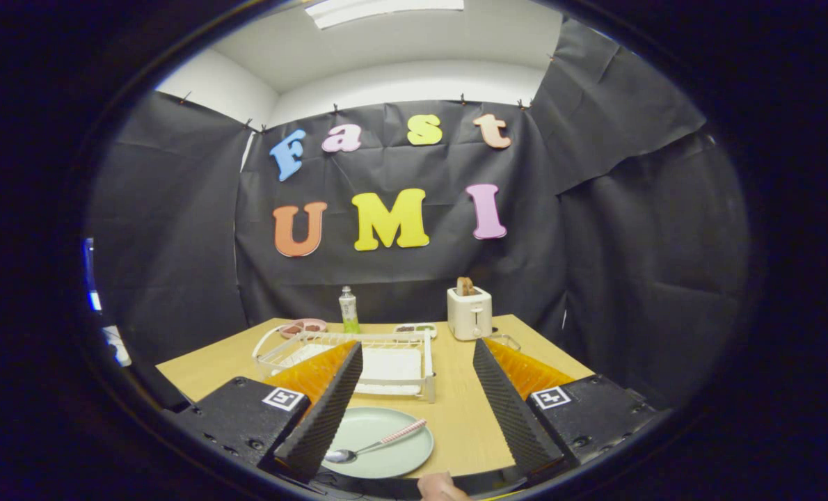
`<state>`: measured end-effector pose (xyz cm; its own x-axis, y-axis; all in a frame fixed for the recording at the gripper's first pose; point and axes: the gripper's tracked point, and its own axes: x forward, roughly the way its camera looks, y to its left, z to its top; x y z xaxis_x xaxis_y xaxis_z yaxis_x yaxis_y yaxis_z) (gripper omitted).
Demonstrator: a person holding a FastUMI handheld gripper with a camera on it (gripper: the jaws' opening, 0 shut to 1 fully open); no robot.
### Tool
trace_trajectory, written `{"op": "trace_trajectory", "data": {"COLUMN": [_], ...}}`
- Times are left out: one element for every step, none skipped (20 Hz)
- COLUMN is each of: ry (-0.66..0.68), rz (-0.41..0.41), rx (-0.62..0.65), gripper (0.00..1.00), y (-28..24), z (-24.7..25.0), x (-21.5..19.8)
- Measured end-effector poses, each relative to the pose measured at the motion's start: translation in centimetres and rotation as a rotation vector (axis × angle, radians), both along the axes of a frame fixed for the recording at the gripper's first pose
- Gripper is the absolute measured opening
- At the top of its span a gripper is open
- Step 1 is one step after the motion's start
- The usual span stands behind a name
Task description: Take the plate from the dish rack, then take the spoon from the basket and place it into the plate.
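Resting on the plate (386, 445) between the spread fingers of the gripper (414, 403), the spoon (376, 445) lies bowl leftward; nothing is held. Beyond it on the table (456, 410), the dish rack (358, 358) stands before a toaster (470, 313).

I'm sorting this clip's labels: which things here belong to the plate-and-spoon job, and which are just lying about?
Job:
plate, on the table between the open tongs
spoon, lying on the plate
dish rack, beyond the plate

Lying about:
toaster with toast
bottle
pink dish
small tray
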<state>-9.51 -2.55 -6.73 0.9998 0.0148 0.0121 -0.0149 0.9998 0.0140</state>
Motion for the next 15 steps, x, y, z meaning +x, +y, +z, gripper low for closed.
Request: {"op": "trace_trajectory", "data": {"ry": [-0.007,-0.014,-0.013,-0.016,-0.019,-0.019,-0.021,-0.024,-0.026,-0.024,-0.021,-0.015,-0.012,-0.008,-0.005], "rz": [0.006,0.005,0.002,0.003,0.004,0.002,0.004,0.001,-0.005,-0.012,-0.011,-0.012,-0.012,-0.013,-0.019], "rx": [-0.003,-0.002,0.005,0.015,0.023,0.029,0.031,0.031,0.028,0.021,0.018,0.014,0.014,0.016,0.018], "gripper": [1.0,1.0,1.0,1.0,1.0,1.0,1.0,1.0,1.0,1.0,1.0,1.0,1.0,1.0,1.0], "y": [-0.1,-0.5,-1.0,-1.0,-1.2,-1.4,-1.5,-1.5,-1.8,-2.0,-1.8,-1.7,-1.8,-1.8,-2.0], "z": [0.4,0.8,0.8,0.9,1.0,1.2,1.2,1.3,1.3,1.2,1.0,0.9,0.8,0.8,0.7], "x": [-0.5,-0.8,-1.0,-1.1,-1.1,-1.1,-1.2,-1.2,-1.1,-1.0,-0.9,-0.8,-0.7,-0.7,-0.6]}}
